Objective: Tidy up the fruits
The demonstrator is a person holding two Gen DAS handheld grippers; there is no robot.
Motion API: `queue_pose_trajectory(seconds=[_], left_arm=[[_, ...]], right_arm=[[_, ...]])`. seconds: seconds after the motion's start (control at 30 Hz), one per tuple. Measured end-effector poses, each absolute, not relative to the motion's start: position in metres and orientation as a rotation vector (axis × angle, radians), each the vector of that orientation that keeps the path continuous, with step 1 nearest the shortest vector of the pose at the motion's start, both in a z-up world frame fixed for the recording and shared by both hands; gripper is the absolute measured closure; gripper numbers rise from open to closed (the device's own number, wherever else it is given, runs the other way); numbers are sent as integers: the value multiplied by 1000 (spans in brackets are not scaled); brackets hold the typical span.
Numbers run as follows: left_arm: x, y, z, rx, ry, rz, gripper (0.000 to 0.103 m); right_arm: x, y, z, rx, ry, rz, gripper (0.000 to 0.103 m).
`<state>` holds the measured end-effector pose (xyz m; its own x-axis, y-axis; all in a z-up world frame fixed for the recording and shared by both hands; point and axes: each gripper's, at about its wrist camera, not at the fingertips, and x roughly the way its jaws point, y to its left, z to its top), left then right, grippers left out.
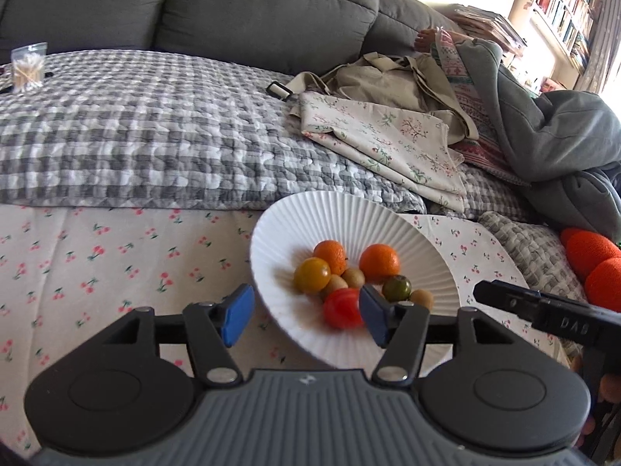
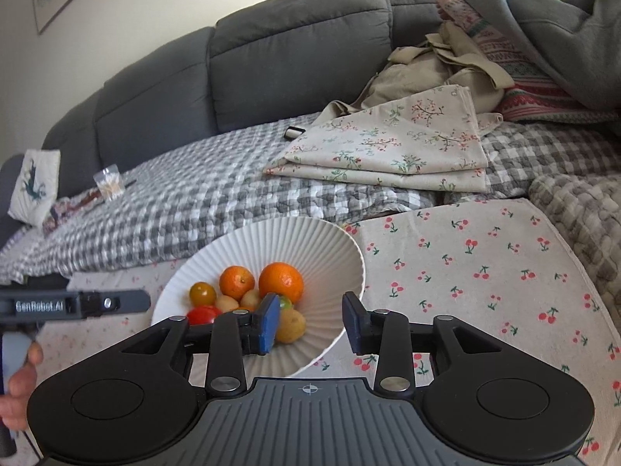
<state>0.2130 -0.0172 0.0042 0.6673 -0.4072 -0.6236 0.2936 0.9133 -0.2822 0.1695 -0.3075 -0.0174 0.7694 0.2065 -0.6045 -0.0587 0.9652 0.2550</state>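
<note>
- While your left gripper [image 1: 306,316] hangs wide open and empty over the near rim of the white ribbed bowl [image 1: 310,213], its right pad sits beside the red tomato [image 1: 341,308].
- Your right gripper [image 2: 310,324], also spread and holding nothing, straddles the bowl's right rim.
- Oranges [image 1: 379,263] and the other fruits lie in the bowl.

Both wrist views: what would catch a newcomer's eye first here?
The ribbed white ceramic bowl on the cherry-print cloth, heaped with two round oranges, a glossy red tomato and smaller fruit. Both black grippers, left and right, flank its near rim with jaws open. Behind, the grey sofa carries folded floral fabric.
</note>
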Motion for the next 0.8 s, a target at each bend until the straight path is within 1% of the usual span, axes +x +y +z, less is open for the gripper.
queue_pose_trajectory(seconds=[0.13,0.33,0.5,0.67,0.73,0.8], left_arm=[[193,-22,10,-118,737,-340,43],[155,-26,18,-39,739,-214,37],[116,-17,23,-36,725,-149,29],[85,-14,27,-12,718,-111,27],[73,-14,30,1,705,-101,26],[62,-15,32,7,697,-109,22]], right_arm=[[161,-302,-11,228,693,162,61],[137,-293,2,250,692,172,52],[112,-282,13,251,680,190,46],[75,-273,21,261,671,197,41],[57,-270,23,259,671,188,39],[40,-268,25,250,664,171,36]])
